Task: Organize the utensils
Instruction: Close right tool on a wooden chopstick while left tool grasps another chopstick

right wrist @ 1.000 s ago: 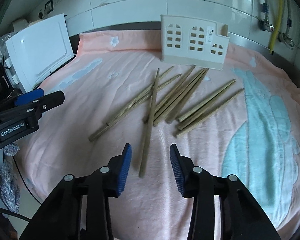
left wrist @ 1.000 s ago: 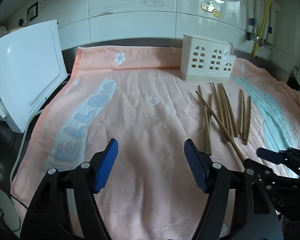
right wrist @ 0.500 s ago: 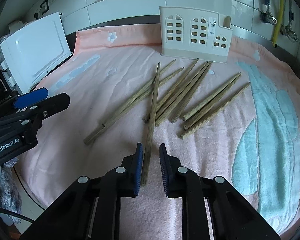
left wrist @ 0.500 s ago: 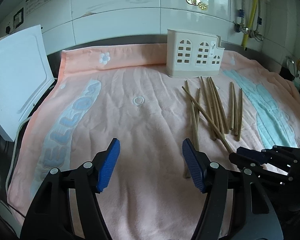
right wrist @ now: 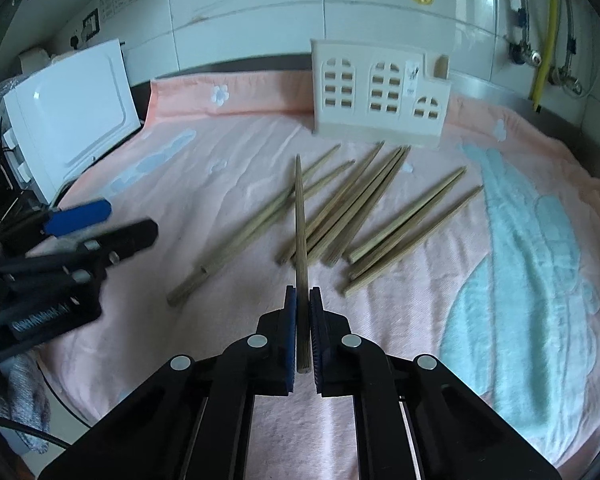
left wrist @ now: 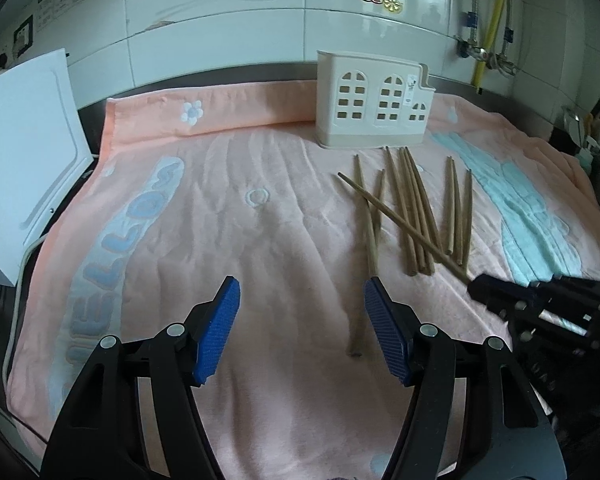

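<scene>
One chopstick (right wrist: 300, 216) is pinched near its thick end by the right tongs (right wrist: 303, 308) — tip aimed at the cream holder (right wrist: 380, 92). The other chopsticks (right wrist: 364, 216) are scattered on the pink towel (right wrist: 500, 360) before that holder. The left tongs (left wrist: 302, 312) are spread wide, nothing held.

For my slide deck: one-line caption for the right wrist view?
Right gripper shut on one chopstick, others loose on the pink towel before the holder.
</scene>
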### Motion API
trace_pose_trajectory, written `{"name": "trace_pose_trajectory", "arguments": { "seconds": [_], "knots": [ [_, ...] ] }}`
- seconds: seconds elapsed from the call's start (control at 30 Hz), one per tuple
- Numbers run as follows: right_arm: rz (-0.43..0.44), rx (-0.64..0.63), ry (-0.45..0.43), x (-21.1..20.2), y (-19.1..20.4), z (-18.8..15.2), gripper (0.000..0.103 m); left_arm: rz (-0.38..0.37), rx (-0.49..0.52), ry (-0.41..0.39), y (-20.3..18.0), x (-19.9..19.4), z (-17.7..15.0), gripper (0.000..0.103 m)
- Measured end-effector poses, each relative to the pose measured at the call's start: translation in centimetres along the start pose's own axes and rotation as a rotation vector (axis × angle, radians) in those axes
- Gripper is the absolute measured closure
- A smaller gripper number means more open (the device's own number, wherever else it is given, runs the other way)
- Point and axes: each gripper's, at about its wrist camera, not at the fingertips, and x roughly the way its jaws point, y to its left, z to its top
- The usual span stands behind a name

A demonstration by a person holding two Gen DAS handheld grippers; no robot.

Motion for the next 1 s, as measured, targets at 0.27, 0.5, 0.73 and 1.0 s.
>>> {"name": "trace_pose_trajectory", "arguments": {
  "seconds": [0.27,0.5,0.73,1.0],
  "knots": [
    [-0.019,-0.010,-0.091,-3.1,-1.3,2.2,0.096,-0.062,0.012,0.040,-1.6,1.7,0.3,0.038],
    [-0.027,-0.012,-0.131,-4.6,-2.6,3.7,0.096,-0.101,0.046,0.088,-3.2,3.8,0.7,0.051],
    [-0.035,-0.041,-0.149,-5.5,-3.4,4.8,0.096,-0.139,0.012,0.155,-2.8,6.3,0.6,0.078],
    [-0.030,-0.062,-0.157,-6.1,-4.1,5.9,0.096,-0.161,-0.011,0.151,-2.1,6.2,0.9,0.096]
  ]
}}
